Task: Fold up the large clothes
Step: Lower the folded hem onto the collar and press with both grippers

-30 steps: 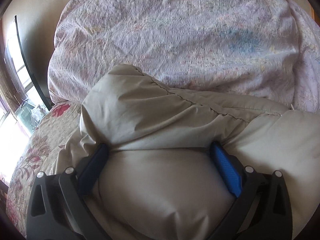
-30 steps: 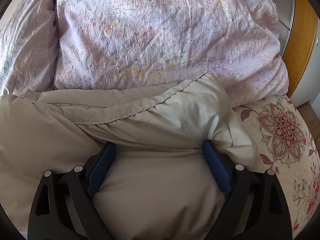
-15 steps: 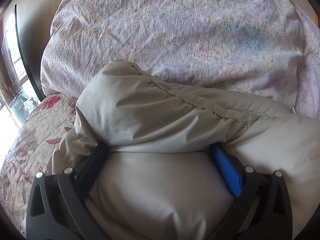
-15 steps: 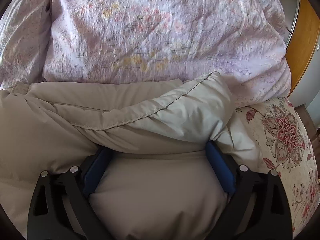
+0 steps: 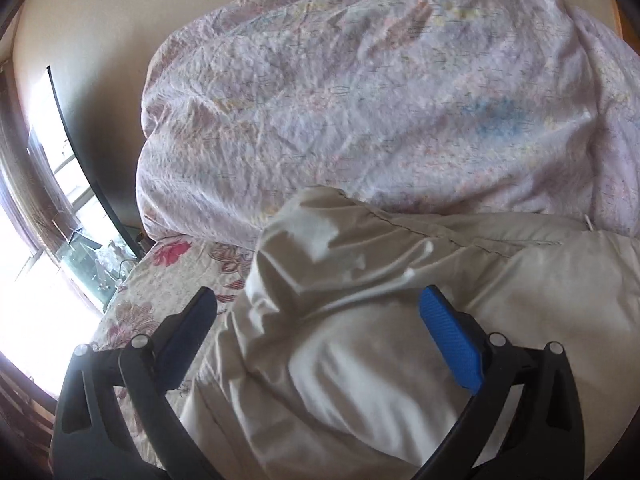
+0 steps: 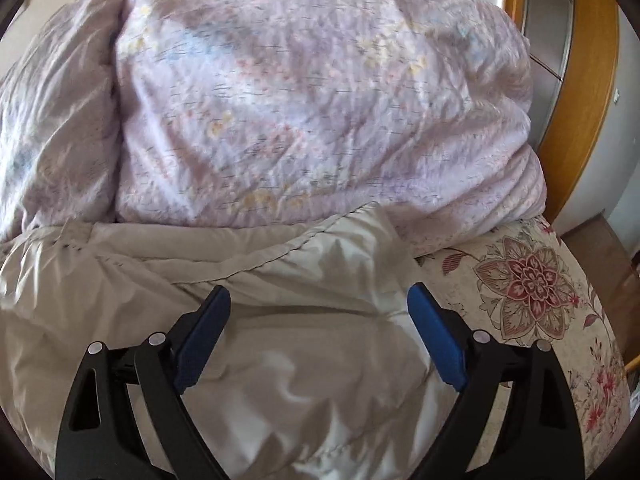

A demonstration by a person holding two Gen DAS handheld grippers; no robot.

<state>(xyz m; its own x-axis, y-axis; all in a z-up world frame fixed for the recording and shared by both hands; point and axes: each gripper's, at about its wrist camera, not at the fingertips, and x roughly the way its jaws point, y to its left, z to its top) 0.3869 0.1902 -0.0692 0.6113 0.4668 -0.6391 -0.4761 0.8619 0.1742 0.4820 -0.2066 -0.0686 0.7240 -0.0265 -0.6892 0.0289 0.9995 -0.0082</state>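
Left wrist view looks down on a beige padded garment (image 5: 360, 320) lying folded on a bed with a flowered bedspread (image 5: 160, 292). The left gripper (image 5: 316, 308) stands with its fingers spread wide, one at each side of the garment's rounded corner. The blue pad (image 5: 450, 340) on the right finger lies close against the fabric; whether it touches cannot be told. The dark finger on the left sits over the bedspread, just beside the garment's edge. Nothing is pinched between them.

Behind the garment a crumpled pale lilac duvet (image 5: 360, 92) is heaped, and the garment's far edge lies right against it. A window (image 5: 36, 240) shows bright at the left, below a cream wall.

From the right wrist view, the right gripper (image 6: 318, 300) is also spread apart above the same garment (image 6: 280, 360), its two blue pads (image 6: 204, 336) over the fabric with a broad gap between them and nothing clamped. A stitched seam runs across the garment just ahead of the fingertips. The garment's right corner ends near the bedspread's large red flower (image 6: 528, 288). The lilac duvet (image 6: 300, 100) fills the upper part, and a wooden door frame (image 6: 588, 80) stands at the far right.

No containers appear in either view.
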